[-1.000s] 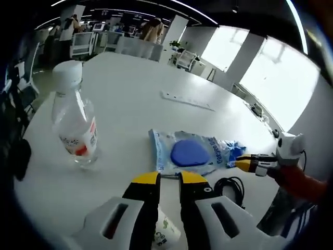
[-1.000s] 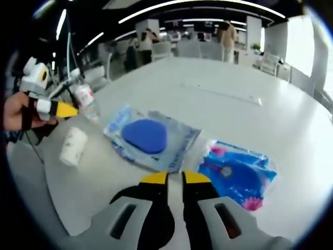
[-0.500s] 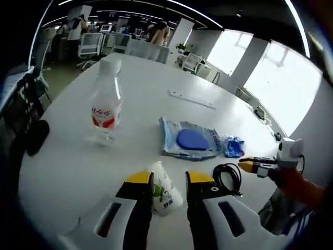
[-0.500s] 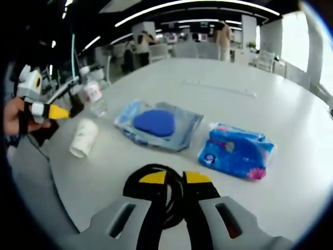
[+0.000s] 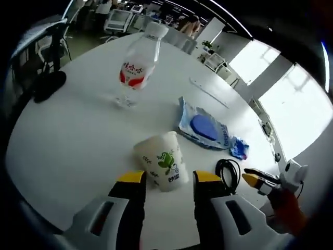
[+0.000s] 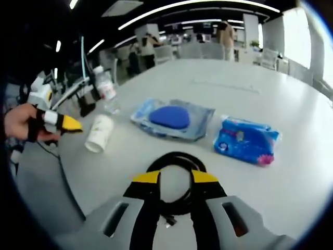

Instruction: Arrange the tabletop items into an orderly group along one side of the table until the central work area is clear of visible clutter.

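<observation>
Left gripper point(image 5: 162, 177) has drawn back, jaws now spread wide about the toppled paper cup point(image 5: 162, 161), gripping nothing; right gripper point(image 6: 175, 177), likewise parted and empty, has come over the black cable coil point(image 6: 177, 182); both pickups look imminent, clutter still central

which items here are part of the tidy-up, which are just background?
Job items:
- clear plastic water bottle with red label
- white paper cup lying on its side
- clear pouch holding a blue pad
- blue printed tissue pack
- coiled black cable
- left gripper, right gripper, both open

Background:
- long white strip, far on the white table
- office chairs
</observation>
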Demonstrator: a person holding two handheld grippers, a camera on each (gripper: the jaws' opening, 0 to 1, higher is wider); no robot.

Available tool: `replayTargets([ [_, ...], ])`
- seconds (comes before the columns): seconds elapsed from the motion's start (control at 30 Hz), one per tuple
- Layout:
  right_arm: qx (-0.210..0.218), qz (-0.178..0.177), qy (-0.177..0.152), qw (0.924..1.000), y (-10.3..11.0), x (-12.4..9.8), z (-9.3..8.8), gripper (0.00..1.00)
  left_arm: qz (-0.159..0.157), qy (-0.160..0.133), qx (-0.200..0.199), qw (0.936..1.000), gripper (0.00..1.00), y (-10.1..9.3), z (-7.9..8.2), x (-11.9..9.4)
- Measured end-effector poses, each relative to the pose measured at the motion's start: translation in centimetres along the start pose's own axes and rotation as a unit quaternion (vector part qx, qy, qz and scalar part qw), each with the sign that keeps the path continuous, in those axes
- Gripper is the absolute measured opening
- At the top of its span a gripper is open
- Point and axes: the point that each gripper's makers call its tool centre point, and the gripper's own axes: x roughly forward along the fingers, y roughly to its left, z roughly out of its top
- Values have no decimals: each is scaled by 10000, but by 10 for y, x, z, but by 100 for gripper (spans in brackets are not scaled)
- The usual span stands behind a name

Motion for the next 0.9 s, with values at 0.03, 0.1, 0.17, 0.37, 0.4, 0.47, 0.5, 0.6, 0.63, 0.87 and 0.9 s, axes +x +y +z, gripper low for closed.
replayTargets([
  [0.03, 16, 40, -17, 10000, 4, -2, -1, 24, 2, 20, -60, 10000, 36, 0, -1, 1],
  [0.1, 10, 59, -39, 10000, 9, -6, -4, 26, 14, 80, -156, 9998, 38, -2, -4, 2],
  [0.17, 65, 60, -66, 9999, 11, -9, -6, 28, 46, 127, -305, 9994, 39, -1, -5, 5],
  [0.37, 215, 70, -72, 9997, 19, -21, -19, 33, 182, 227, -504, 9983, 43, 4, -6, 14],
  [0.4, 232, 57, -38, 9997, 19, -22, -24, 33, 199, 236, -520, 9982, 43, 4, -7, 14],
  [0.47, 323, 70, -2, 9995, 21, -25, -29, 33, 159, 202, -643, 9976, 42, 2, -7, 15],
  [0.5, 363, 107, 4, 9993, 23, -26, -30, 33, 177, 228, -787, 9965, 42, 2, -10, 17],
  [0.6, 363, 146, 14, 9992, 28, -29, -31, 33, 205, 257, -796, 9963, 42, 1, -12, 20],
  [0.63, 363, 162, 4, 9992, 30, -30, -31, 33, 209, 274, -785, 9963, 43, 0, -13, 21],
  [0.87, 310, 247, 2, 9992, 42, -31, -29, 33, 263, 418, -728, 9961, 43, -5, -16, 30],
  [0.9, 299, 266, 16, 9992, 44, -31, -29, 33, 284, 444, -718, 9960, 43, -4, -17, 31],
])
